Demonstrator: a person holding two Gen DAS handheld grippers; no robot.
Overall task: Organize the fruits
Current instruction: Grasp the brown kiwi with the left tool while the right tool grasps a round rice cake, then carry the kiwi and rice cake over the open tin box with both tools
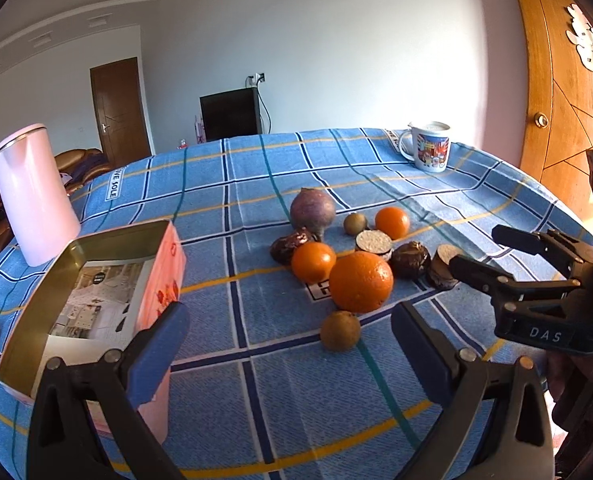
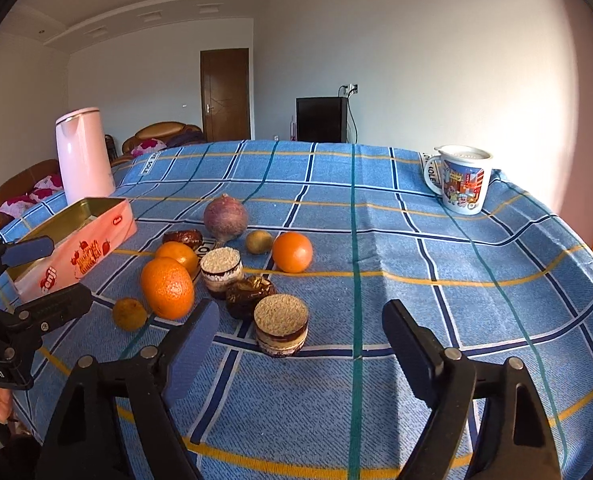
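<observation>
A cluster of fruit and snacks lies mid-table: a large orange (image 1: 361,281) (image 2: 167,288), two smaller oranges (image 1: 313,262) (image 1: 392,222) (image 2: 292,251), a purple round fruit (image 1: 312,210) (image 2: 225,216), two brown-green small fruits (image 1: 340,331) (image 1: 355,223) (image 2: 129,314), round cakes (image 2: 281,324) (image 2: 221,266) and wrapped brown sweets (image 2: 249,295). An open pink tin (image 1: 96,280) (image 2: 76,248) stands left. My left gripper (image 1: 290,340) is open and empty near the small fruit. My right gripper (image 2: 300,340) is open and empty just before a cake; it also shows in the left wrist view (image 1: 476,252).
A pink kettle (image 1: 32,196) (image 2: 84,156) stands at the back left behind the tin. A printed mug (image 1: 430,146) (image 2: 462,180) stands at the back right. The blue checked tablecloth (image 2: 416,264) covers the table. A wooden door (image 1: 556,80) is on the right.
</observation>
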